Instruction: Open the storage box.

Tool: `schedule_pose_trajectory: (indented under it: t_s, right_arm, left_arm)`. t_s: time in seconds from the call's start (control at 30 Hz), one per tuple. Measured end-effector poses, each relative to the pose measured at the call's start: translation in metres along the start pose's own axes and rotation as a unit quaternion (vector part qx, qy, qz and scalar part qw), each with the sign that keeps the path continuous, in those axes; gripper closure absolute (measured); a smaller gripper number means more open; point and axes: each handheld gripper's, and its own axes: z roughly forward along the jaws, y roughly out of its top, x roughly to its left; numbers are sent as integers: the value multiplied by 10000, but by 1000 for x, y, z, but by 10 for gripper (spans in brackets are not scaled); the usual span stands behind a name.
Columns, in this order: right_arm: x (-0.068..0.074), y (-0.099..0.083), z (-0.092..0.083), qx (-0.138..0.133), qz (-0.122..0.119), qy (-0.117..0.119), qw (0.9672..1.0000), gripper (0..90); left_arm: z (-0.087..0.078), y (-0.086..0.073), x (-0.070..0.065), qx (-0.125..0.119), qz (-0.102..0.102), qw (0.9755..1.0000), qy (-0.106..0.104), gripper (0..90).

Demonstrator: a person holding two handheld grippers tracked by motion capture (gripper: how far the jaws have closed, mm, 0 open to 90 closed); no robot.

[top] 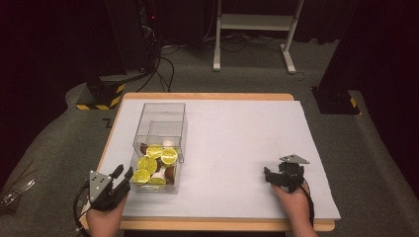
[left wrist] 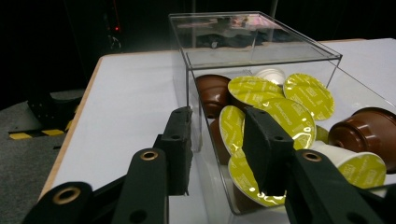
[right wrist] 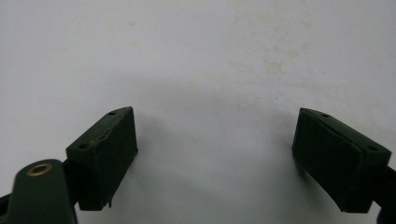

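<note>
A clear plastic box lies on the white table top, left of middle. Its near end holds several coffee capsules: yellow-lidded ones, brown ones and a white one. My left gripper is at the box's near left corner with its jaws apart. The left jaw is just outside the side wall, the right jaw is in front of the capsules, and neither pad visibly presses. My right gripper rests open over bare table at the right, with nothing between its jaws.
The table's wooden edge frames the white top. Beyond it stand a white desk frame and cables on grey carpet. A yellow-and-black striped base is off the far left corner.
</note>
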Motion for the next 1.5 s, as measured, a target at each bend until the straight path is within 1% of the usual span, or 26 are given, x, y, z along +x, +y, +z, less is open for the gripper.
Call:
schedule_pose_trajectory:
  t_s: [0.07,0.17,0.23,0.27,0.3,0.43,0.5,0.53,0.57,0.63,0.73,0.83,0.87,1.0,1.07,1.13,1.2,1.23,1.27,1.3,1.37,1.4,1.43,1.5]
  right_arm:
    - [0,0,-1,-53,-48,42,10000,215]
    - [3,-1,-4,-64,-151,64,9998,253]
    - [7,0,-8,-133,-187,174,9996,277]
    - [8,1,-10,-174,-260,190,9993,284]
    - [11,2,-12,-226,-279,219,9991,296]
    - [24,7,-21,-435,-376,417,9975,345]
    - [30,9,-24,-493,-440,508,9965,366]
    - [33,11,-26,-494,-430,556,9963,373]
    - [37,14,-29,-535,-436,652,9955,388]
    - [43,17,-32,-572,-514,727,9944,409]
    - [53,23,-36,-617,-636,840,9925,414]
    - [62,29,-38,-661,-651,952,9911,417]
    - [64,31,-39,-687,-694,959,9906,417]
    - [75,37,-39,-738,-741,1039,9891,417]
    - [82,41,-39,-776,-787,1103,9877,422]
    - [87,43,-39,-796,-776,1150,9871,428]
    - [92,44,-39,-838,-791,1205,9860,436]
    - [95,46,-39,-865,-838,1223,9852,438]
    - [98,47,-40,-893,-862,1258,9843,439]
    - [102,48,-40,-909,-825,1287,9841,444]
    - [109,51,-41,-1001,-911,1352,9815,450]
    - [111,52,-42,-1017,-915,1383,9809,452]
    - [114,54,-43,-1064,-952,1433,9793,454]
    - [119,56,-44,-1120,-988,1489,9775,454]
  left_arm:
    - [1,3,1,-31,45,10000,-19,613]
    - [1,8,1,-71,150,9999,-22,610]
    - [2,11,2,-115,152,9998,-30,615]
    - [4,13,4,-114,157,9998,-32,622]
    - [5,15,5,-133,136,9998,-33,633]
    - [13,19,14,-160,68,9998,25,667]
    - [17,20,19,-161,55,9998,76,682]
    - [21,19,24,-124,64,9998,110,690]
    - [23,19,27,-105,65,9998,125,699]
    - [27,16,35,-67,65,9998,195,710]
    - [33,9,46,46,36,9995,298,716]
    - [38,0,55,161,-33,9992,359,716]
    - [39,-2,58,211,-12,9991,365,715]
    - [43,-9,66,354,-25,9985,417,711]
    - [47,-14,71,510,7,9976,463,708]
    - [52,-21,75,654,-8,9966,495,704]
    - [55,-26,77,772,-9,9959,473,695]
    - [56,-27,79,811,46,9955,477,683]
    - [57,-28,80,819,1,9955,477,674]
    - [58,-29,82,837,-62,9955,444,665]
    - [60,-32,85,887,-155,9950,435,648]
    - [61,-32,86,923,-179,9946,447,638]
    - [61,-32,86,896,-182,9949,437,619]
    - [61,-32,86,860,-206,9951,442,605]
